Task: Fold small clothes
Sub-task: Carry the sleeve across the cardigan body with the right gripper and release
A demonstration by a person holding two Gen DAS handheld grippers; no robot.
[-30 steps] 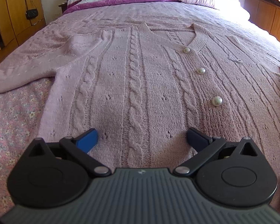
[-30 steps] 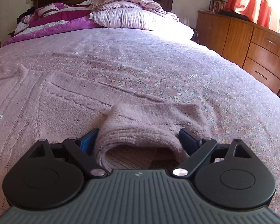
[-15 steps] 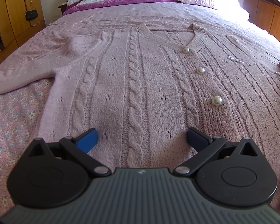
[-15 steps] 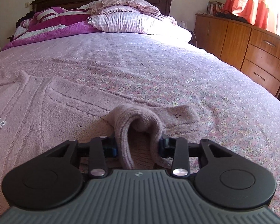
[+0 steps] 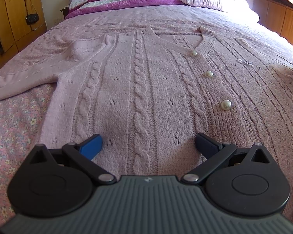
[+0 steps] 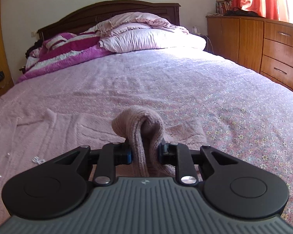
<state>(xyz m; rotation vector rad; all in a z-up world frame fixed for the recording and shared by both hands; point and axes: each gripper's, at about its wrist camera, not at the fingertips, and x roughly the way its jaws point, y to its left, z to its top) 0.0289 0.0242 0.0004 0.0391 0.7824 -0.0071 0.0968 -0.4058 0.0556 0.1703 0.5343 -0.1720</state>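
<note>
A pink cable-knit cardigan [image 5: 146, 89] with pearl buttons [image 5: 226, 104] lies flat, front up, on the bed. My left gripper [image 5: 148, 145] stands open just above its lower hem, nothing between the fingers. In the right wrist view my right gripper [image 6: 144, 153] is closing on the bunched cuff of the cardigan's sleeve [image 6: 140, 124], and both pads press the knit. The cuff is lifted off the bed and humps up above the fingers. The rest of that sleeve trails down behind the gripper, partly hidden.
A flowered pink bedspread [image 6: 234, 120] covers the bed. Pillows [image 6: 150, 39] and a magenta quilt [image 6: 68, 54] are piled at the dark headboard. A wooden dresser [image 6: 267, 44] runs along the right side, and a wardrobe [image 5: 13, 13] with a hanging bag stands to the left.
My right gripper went from wide open around the sleeve cuff to pinching it, then rose, lifting the cuff off the bed. The left gripper has not moved.
</note>
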